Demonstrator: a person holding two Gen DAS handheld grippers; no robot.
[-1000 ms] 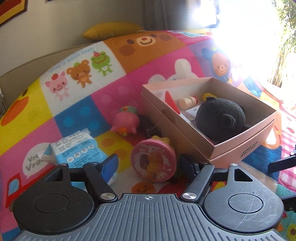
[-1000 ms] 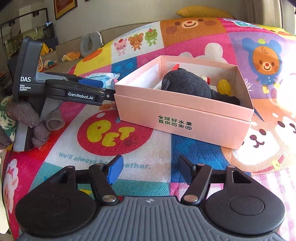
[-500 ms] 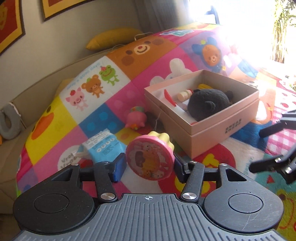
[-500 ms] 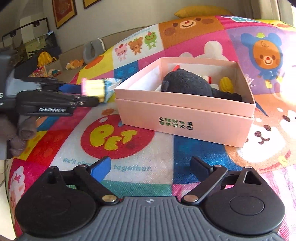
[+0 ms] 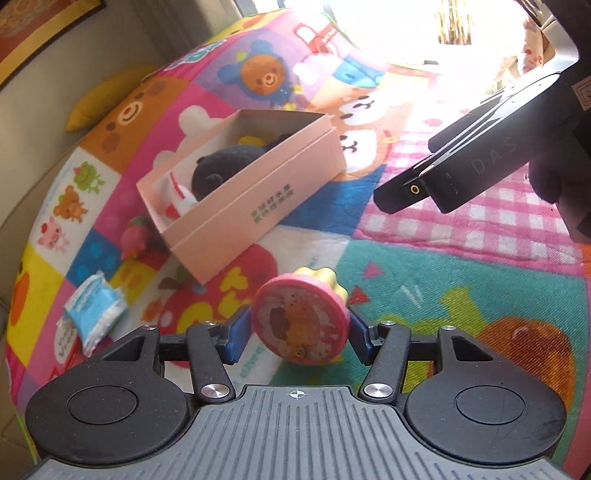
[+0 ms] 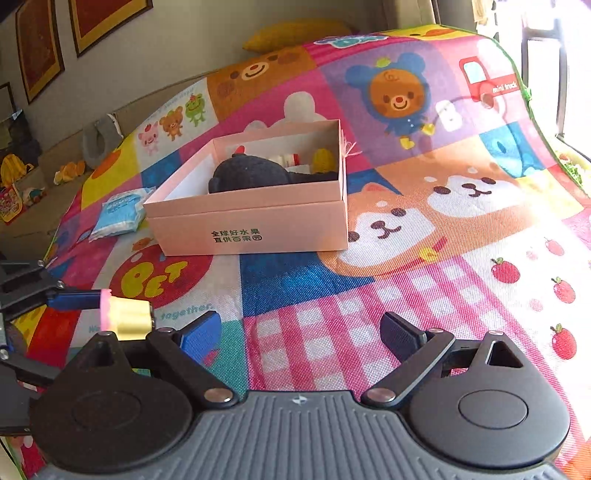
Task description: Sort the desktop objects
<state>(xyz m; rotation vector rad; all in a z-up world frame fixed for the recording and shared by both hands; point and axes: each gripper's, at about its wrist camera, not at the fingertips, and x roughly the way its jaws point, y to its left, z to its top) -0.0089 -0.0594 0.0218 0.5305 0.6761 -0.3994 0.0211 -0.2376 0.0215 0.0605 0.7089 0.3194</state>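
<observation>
Above the colourful cartoon play mat [image 5: 424,280], the left hand-held gripper [image 5: 299,334] was clenched on a round pink toy [image 5: 300,323], its blue pads pressed against the pink disc's edges; the toy's printed face was turned toward the camera and a pale yellow fluted part [image 5: 325,278] projected behind it; the toy was held clear of the mat, in front of the box and apart from it. From the right wrist view the same toy [image 6: 125,319] appeared side-on at the left edge, pink rim and yellow body, gripped between the left tool's fingers.

The right hand-held gripper [image 6: 301,334] was released, jaws spread wide with nothing between them, over the pink checked patch of the mat [image 6: 332,325]; its dark body [image 5: 480,162] entered the left wrist view from the upper right.

The pink cardboard box [image 6: 255,221] sat open on the mat, green characters on its front wall; inside lay a black plush toy [image 6: 251,173], a yellow item [image 6: 323,158], a small bottle-like item [image 6: 284,159] and a red-tipped piece [image 6: 240,149]. A blue and white packet [image 6: 120,212] lay on the mat just beside the box's left wall; a small pink figure [image 5: 135,236] lay close against the box's far side; a yellow cushion [image 6: 295,33] rested at the mat's far edge by the wall.
</observation>
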